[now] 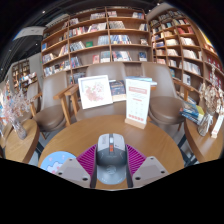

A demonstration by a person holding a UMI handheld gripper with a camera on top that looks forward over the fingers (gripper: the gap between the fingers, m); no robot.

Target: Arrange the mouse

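My gripper (111, 163) clamps the grey mouse (111, 150) between both pads, held above the round wooden table (90, 130); risk: a loosened grip drops it; a careless swing strikes the upright sign (137, 101).

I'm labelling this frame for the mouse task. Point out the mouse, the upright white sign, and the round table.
mouse (111, 157): gripper view, middle of its grey back, between the fingers.
upright white sign (137, 101): gripper view, centre of its front face.
round table (90, 128): gripper view, bare wood ahead of the mouse.
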